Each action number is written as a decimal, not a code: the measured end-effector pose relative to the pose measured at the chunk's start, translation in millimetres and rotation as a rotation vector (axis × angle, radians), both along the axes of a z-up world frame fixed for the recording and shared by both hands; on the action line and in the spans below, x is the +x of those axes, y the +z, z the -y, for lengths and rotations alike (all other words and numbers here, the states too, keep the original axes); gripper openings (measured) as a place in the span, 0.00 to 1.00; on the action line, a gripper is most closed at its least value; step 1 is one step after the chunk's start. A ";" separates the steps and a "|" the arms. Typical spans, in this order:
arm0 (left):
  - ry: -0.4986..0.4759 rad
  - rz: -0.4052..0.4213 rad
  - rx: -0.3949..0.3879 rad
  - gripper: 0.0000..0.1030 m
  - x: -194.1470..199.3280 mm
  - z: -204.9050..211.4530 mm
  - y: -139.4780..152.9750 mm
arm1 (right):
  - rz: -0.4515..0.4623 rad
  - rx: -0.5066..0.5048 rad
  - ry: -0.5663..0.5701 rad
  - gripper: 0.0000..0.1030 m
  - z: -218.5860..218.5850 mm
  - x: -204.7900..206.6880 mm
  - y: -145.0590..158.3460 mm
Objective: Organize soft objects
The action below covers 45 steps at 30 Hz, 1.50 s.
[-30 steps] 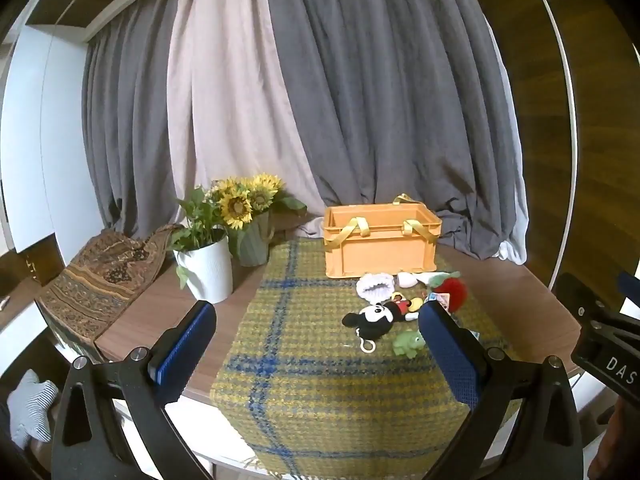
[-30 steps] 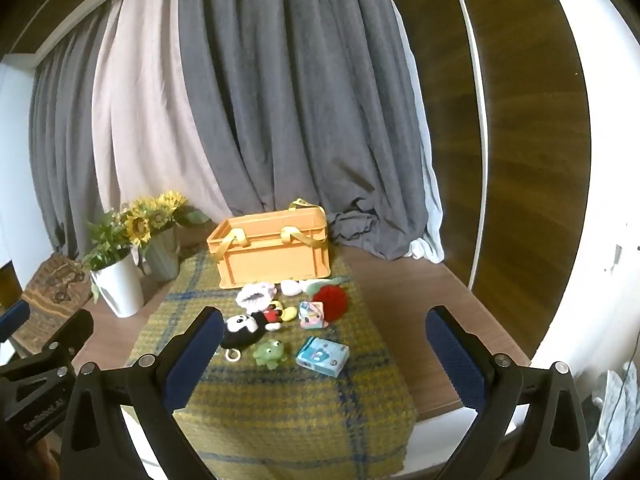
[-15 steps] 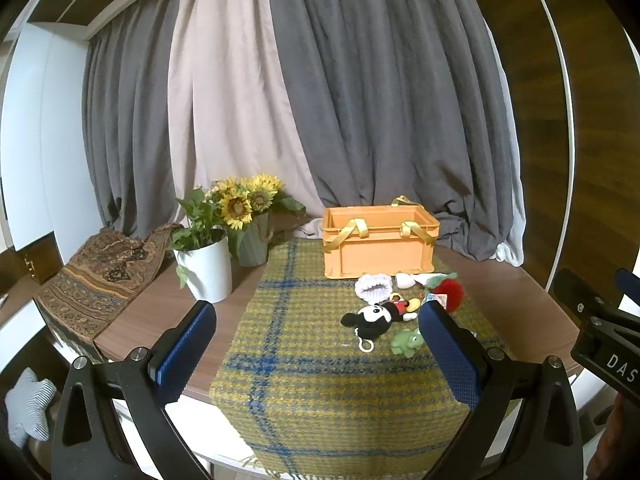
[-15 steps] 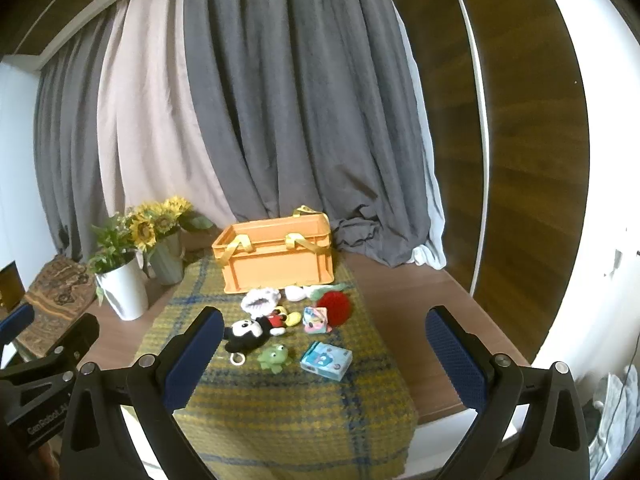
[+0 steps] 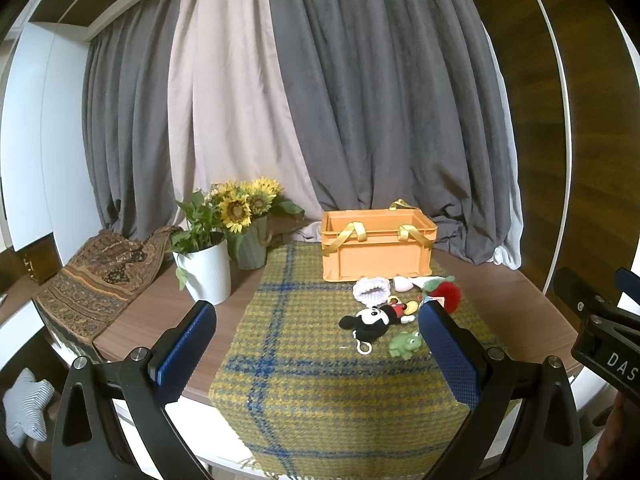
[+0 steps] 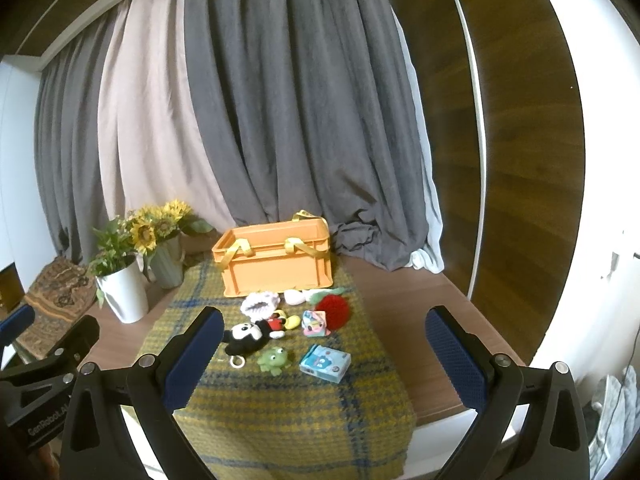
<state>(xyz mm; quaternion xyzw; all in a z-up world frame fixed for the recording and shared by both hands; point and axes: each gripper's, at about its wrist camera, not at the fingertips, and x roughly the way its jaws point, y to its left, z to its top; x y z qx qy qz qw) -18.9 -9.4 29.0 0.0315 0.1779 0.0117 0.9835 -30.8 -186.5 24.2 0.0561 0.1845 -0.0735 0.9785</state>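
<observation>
Orange crate (image 6: pixel 276 266) open-topped, toys (image 6: pixel 280 332) clustered before it, plaid cloth (image 6: pixel 288 412) bare nearer, flowerpots (image 6: pixel 124 294) left.

Surface (image 6: pixel 404 300): brown wood | directly on it: yellow-blue plaid cloth (image 6: pixel 288 412), white plant pot (image 5: pixel 206 270), green sunflower vase (image 5: pixel 252 246), patterned brown fabric (image 5: pixel 100 276)

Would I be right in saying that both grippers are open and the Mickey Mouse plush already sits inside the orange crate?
Not quite: the Mickey Mouse plush lies on the plaid cloth in front of the orange crate, as the right wrist view shows. Both the left gripper and right gripper are indeed open.
</observation>
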 end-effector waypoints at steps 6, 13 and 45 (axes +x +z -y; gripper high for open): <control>0.000 0.002 0.000 1.00 -0.7 1.2 -1.5 | 0.003 0.000 -0.001 0.99 -1.0 -2.4 -1.1; -0.001 0.002 -0.001 1.00 -0.1 1.4 -2.6 | 0.004 -0.002 0.000 0.99 -1.1 -3.5 -0.7; 0.000 0.010 -0.002 1.00 -4.1 2.6 -9.7 | 0.003 -0.007 0.003 0.99 -1.4 -2.5 0.8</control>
